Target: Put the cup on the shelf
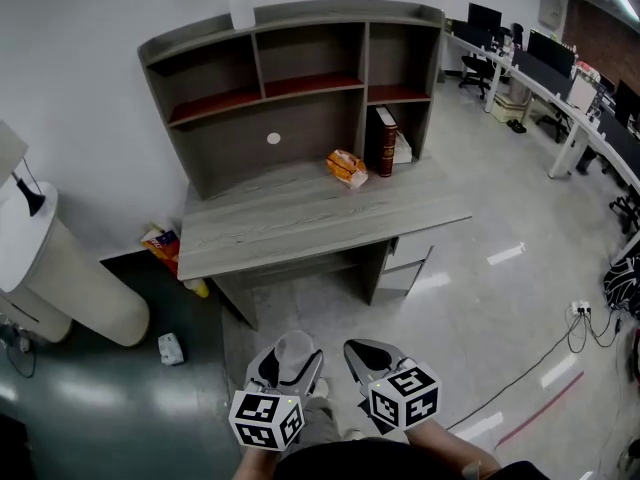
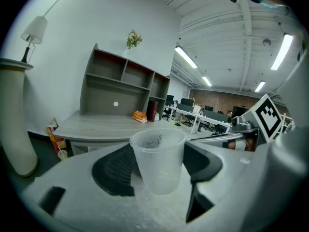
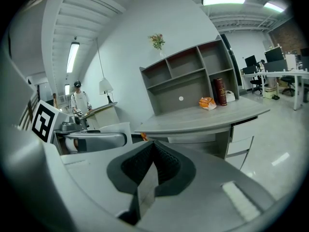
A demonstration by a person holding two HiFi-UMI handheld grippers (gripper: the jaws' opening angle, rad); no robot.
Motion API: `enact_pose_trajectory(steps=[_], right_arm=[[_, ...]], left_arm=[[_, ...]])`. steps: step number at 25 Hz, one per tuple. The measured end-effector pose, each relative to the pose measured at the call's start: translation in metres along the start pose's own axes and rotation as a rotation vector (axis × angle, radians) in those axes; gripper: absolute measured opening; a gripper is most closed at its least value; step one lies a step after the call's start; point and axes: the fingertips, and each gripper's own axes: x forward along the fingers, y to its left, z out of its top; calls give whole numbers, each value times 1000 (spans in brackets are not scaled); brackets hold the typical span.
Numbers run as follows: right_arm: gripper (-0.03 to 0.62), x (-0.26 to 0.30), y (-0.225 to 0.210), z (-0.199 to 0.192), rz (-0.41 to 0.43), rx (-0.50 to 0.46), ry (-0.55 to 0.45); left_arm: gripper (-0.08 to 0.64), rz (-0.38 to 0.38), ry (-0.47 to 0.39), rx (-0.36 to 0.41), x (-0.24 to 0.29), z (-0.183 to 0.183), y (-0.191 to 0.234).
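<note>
- Plastic, cloudy and thin: the cup [image 2: 157, 161] stands upright between the jaws of my left tongs [image 1: 287, 366], which clasp it by its sides.
- My right tongs [image 3: 153, 151] ride just beside the left, jaws pressed together on nothing.
- The shelf [image 1: 215, 103] stands ahead of both tongs, well apart, above the desk [image 1: 300, 218].
- I judge this the carrying step: cup gripped, not yet placed.
- Next I must close that gap, raise the left tongs to a bare compartment and hold the cup level.
</note>
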Motion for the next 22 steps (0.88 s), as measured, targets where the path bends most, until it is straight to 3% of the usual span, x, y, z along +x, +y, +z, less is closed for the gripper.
enact_pose_trajectory(steps=[7,22], right_arm=[[0,56,-15,31,-5,-11,5],[0,154,-36,80,0,-8,24]], left_arm=[[293,-5,-13,3,34,35,51],[291,-20,7,16,94,75,129]])
